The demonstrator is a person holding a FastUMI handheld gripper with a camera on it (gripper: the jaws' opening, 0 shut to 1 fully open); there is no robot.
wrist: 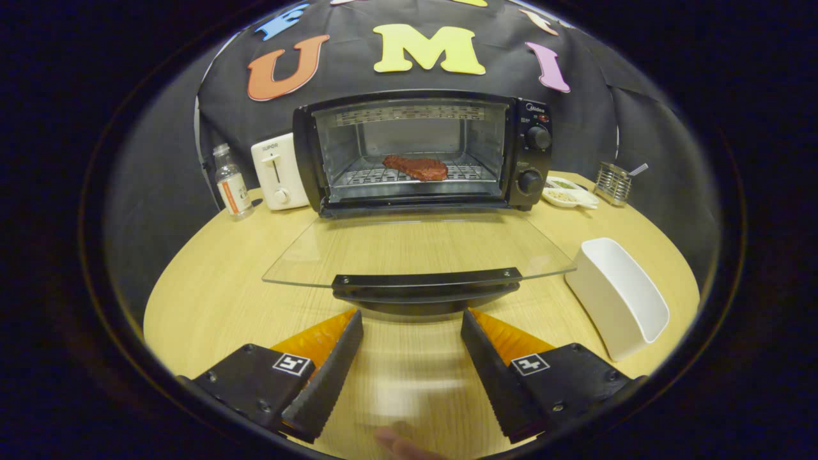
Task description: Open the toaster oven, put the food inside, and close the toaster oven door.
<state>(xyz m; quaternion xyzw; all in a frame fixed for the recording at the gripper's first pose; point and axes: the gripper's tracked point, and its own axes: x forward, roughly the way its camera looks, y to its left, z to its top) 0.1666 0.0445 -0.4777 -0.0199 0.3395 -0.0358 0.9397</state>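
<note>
A black toaster oven (422, 150) stands at the back of the round wooden table (211, 300). Its glass door (418, 249) is folded down flat toward me, and the door's dark handle (425, 284) lies just ahead of my fingertips. A reddish-brown slab of meat (415, 167) rests on the wire rack inside the oven. My gripper (412, 316) is open, hovering low over the table just short of the handle, with nothing between its fingers.
A white toaster (278, 171) and a small clear bottle (231, 182) stand left of the oven. To its right are small white dishes (569, 191) and a wire holder (612, 182). A white rectangular tub (620, 294) lies right of the door. A fingertip (399, 441) shows below the fingers.
</note>
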